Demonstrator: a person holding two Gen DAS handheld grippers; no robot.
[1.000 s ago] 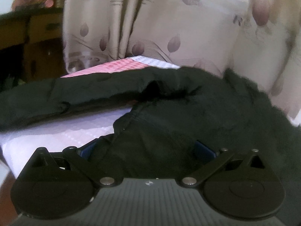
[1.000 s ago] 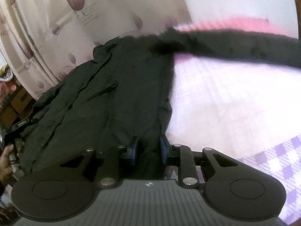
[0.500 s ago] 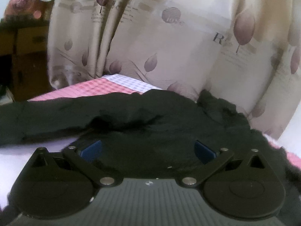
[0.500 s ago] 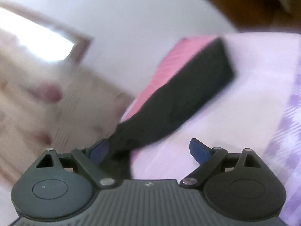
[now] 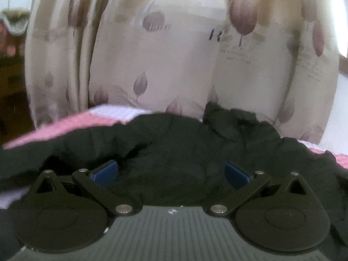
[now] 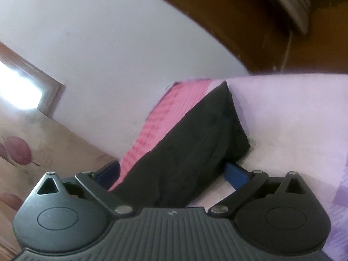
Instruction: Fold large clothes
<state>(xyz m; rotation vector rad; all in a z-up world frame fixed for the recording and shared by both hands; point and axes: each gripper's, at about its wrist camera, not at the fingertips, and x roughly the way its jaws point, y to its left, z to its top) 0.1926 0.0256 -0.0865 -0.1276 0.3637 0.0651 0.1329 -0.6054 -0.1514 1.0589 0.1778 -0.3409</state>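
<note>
right gripper: jaws just opened wide, black sleeve between, ungripped | left gripper: wide, black garment ungripped | risk: sleeve can be dragged, fold spoiled

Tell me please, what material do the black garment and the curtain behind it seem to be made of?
The black garment: likely a soft woven cloth, matte; it wrinkles and bunches without shine, though blur hides the weave. The curtain: probably a thin printed fabric, cream with mauve leaf motifs; it hangs in long vertical folds and light passes through it.
</note>
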